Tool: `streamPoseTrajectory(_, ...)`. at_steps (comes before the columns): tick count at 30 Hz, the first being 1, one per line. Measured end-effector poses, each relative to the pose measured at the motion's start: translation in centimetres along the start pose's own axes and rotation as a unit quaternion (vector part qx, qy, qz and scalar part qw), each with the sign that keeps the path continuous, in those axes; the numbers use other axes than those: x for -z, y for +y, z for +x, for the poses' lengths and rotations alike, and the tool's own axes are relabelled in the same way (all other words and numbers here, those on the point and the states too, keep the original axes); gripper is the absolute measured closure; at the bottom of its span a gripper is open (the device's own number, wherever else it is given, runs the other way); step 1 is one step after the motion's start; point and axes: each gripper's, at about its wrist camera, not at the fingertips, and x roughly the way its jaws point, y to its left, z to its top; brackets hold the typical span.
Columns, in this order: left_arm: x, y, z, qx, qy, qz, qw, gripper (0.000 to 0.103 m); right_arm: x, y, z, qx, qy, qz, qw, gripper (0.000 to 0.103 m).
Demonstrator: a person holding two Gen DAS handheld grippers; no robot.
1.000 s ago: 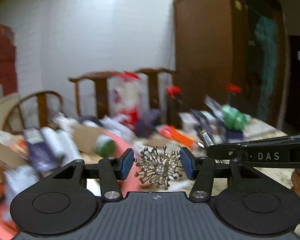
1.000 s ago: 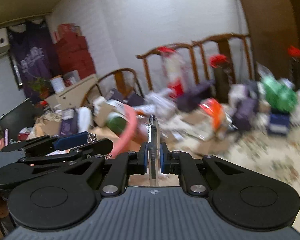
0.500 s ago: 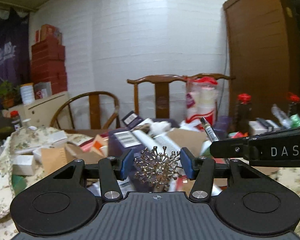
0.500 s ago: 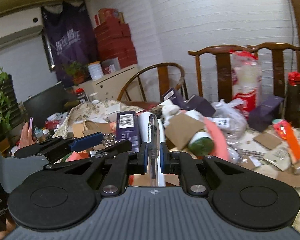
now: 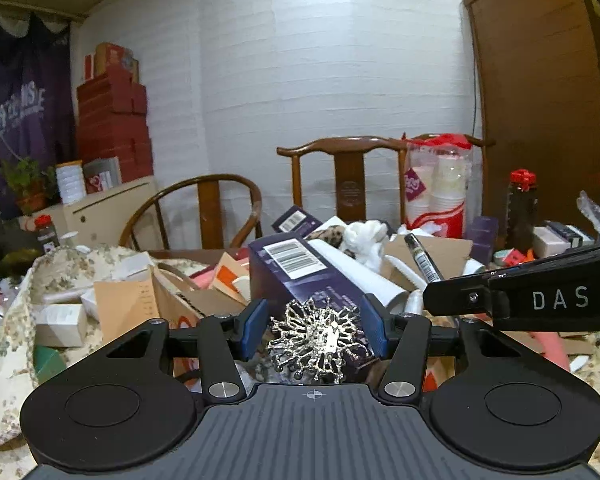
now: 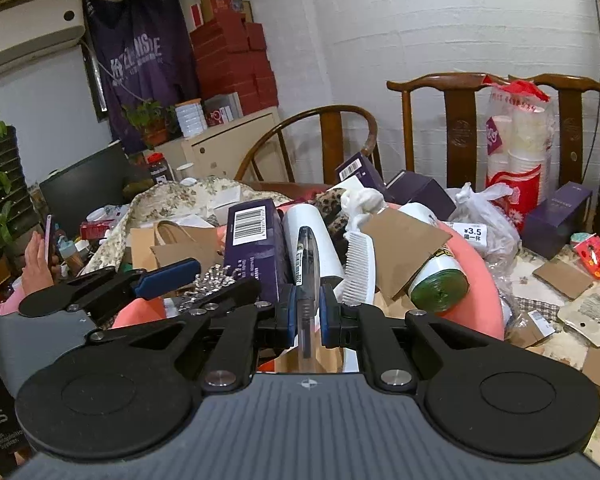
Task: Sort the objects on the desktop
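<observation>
My left gripper [image 5: 315,330] is shut on a silver branching brooch [image 5: 320,340], held in the air over the cluttered table. It also shows at the left of the right wrist view [image 6: 196,276], with the brooch [image 6: 212,276] between its blue pads. My right gripper [image 6: 305,312] is shut on a clear pen with a black tip [image 6: 306,268], held upright between the blue pads. The pen [image 5: 422,258] and the right gripper's arm show at the right of the left wrist view. Both grippers hover above a pink basin [image 6: 480,264] full of items.
The basin holds a dark purple box [image 6: 252,240], a white tube [image 6: 308,224], a white comb [image 6: 358,268], cardboard [image 6: 404,240] and a green-capped can [image 6: 440,280]. Wooden chairs [image 5: 348,176] stand behind. A bag of paper cups [image 6: 516,148] and bottles stand at the right. A person's hand [image 6: 36,260] is at the far left.
Both grippers have swung left across the table, still holding the brooch and the pen. The view has steadied over the pink basin and purple box.
</observation>
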Motion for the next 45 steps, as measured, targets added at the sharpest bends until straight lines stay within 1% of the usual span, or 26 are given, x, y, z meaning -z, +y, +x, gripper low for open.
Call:
streamPoseTrajectory(6, 0.0, 0.2, 0.7, -0.013, -0.008, 0.009, 0.9998, 0.048, -0.2, -0.4, 1.3, 0.012, 0.007, 0.003, 1.000, 0.090)
streamPoseTrajectory(11, -0.4, 0.4, 1.6, -0.022, -0.009, 0.009, 0.9997, 0.048, 0.3, -0.4, 3.0, 0.028, 0.021, -0.007, 0.999, 0.090)
streamPoseTrajectory(13, -0.5, 0.4, 1.8, -0.023, -0.010, 0.013, 0.9996, 0.048, 0.4, -0.4, 3.3, 0.031, 0.019, -0.012, 0.999, 0.089)
streamPoseTrajectory(16, -0.7, 0.2, 2.2, -0.039, -0.015, 0.026, 0.9988, 0.046, 0.5, -0.4, 3.8, 0.037, 0.019, -0.021, 0.999, 0.087)
streamPoseTrajectory(17, -0.7, 0.2, 2.2, -0.042, -0.017, 0.027, 0.9986, 0.037, 0.5, -0.5, 4.0, 0.038, 0.019, -0.023, 0.999, 0.087)
streamPoseTrajectory(18, -0.7, 0.2, 2.2, -0.048, -0.018, 0.027, 0.9983, 0.034, 0.6, -0.6, 4.0, 0.040, 0.016, -0.023, 0.999, 0.087)
streamPoseTrajectory(19, -0.7, 0.3, 2.2, -0.054, -0.021, 0.024, 0.9981, 0.024, 0.6, -0.7, 4.0, 0.041, 0.013, -0.022, 0.999, 0.084)
streamPoseTrajectory(20, -0.7, 0.5, 2.0, -0.056, -0.025, 0.020, 0.9979, 0.019, 0.7, -0.9, 3.8, 0.043, 0.011, -0.020, 0.999, 0.078)
streamPoseTrajectory(21, -0.7, 0.8, 1.9, -0.062, -0.028, 0.017, 0.9975, 0.017, 0.6, -1.1, 3.6, 0.043, 0.010, -0.016, 0.999, 0.074)
streamPoseTrajectory(22, -0.6, 1.0, 1.7, -0.068, -0.032, 0.012, 0.9971, 0.012, 0.6, -1.4, 3.2, 0.040, 0.006, -0.011, 0.999, 0.059)
streamPoseTrajectory(23, -0.6, 1.5, 1.4, -0.074, -0.041, 0.000, 0.9964, 0.008, 0.5, -1.6, 2.7, 0.035, -0.001, -0.008, 0.999, 0.038)
streamPoseTrajectory(24, -0.7, 1.9, 1.1, -0.077, -0.045, -0.014, 0.9959, 0.006, 0.5, -1.7, 2.2, 0.035, -0.010, -0.010, 0.999, 0.029)
streamPoseTrajectory(25, -1.0, 2.3, 0.9, -0.076, -0.045, -0.020, 0.9959, 0.002, 0.5, -1.6, 1.5, 0.037, -0.025, -0.020, 0.999, 0.013)
streamPoseTrajectory(26, -1.2, 2.5, 0.7, -0.071, -0.044, -0.020, 0.9963, 0.000, 0.5, -1.4, 0.8, 0.038, -0.045, -0.027, 0.998, 0.003)
streamPoseTrajectory(27, -1.3, 2.5, 0.4, -0.073, -0.047, -0.015, 0.9961, 0.000, 0.5, -1.3, 0.1, 0.038, -0.062, -0.029, 0.997, 0.002)
streamPoseTrajectory(28, -1.4, 2.3, 0.0, -0.086, -0.050, -0.008, 0.9950, 0.000, 0.4, -1.2, -0.7, 0.036, -0.080, -0.032, 0.996, 0.002)
streamPoseTrajectory(30, -1.4, 1.8, -0.8, -0.110, -0.057, 0.010, 0.9923, 0.000, 0.2, -0.9, -1.9, 0.035, -0.101, -0.038, 0.994, 0.001)
streamPoseTrajectory(32, -1.2, 1.5, -1.7, -0.116, -0.060, 0.023, 0.9911, 0.000, 0.0, -0.7, -2.9, 0.041, -0.108, -0.045, 0.992, 0.001)
streamPoseTrajectory(34, -0.8, 1.3, -2.9, -0.120, -0.055, 0.026, 0.9910, 0.000, 0.3, -0.5, -4.1, 0.045, -0.112, -0.045, 0.992, 0.001)
streamPoseTrajectory(37, 0.2, 1.3, -5.3, -0.107, -0.041, 0.020, 0.9932, 0.000, 1.8, 0.1, -6.3, 0.038, -0.109, -0.056, 0.992, 0.001)
streamPoseTrajectory(41, 2.2, 1.3, -8.5, -0.083, -0.005, 0.001, 0.9966, 0.000, 4.8, 1.4, -9.2, 0.029, -0.100, -0.075, 0.992, 0.001)
streamPoseTrajectory(43, 3.5, 1.4, -10.0, -0.083, 0.014, -0.019, 0.9962, 0.000, 6.6, 1.8, -10.3, 0.024, -0.089, -0.079, 0.993, 0.001)
streamPoseTrajectory(45, 4.9, 1.4, -11.1, -0.083, 0.030, -0.034, 0.9955, 0.000, 8.3, 2.1, -11.1, 0.029, -0.075, -0.077, 0.994, 0.001)
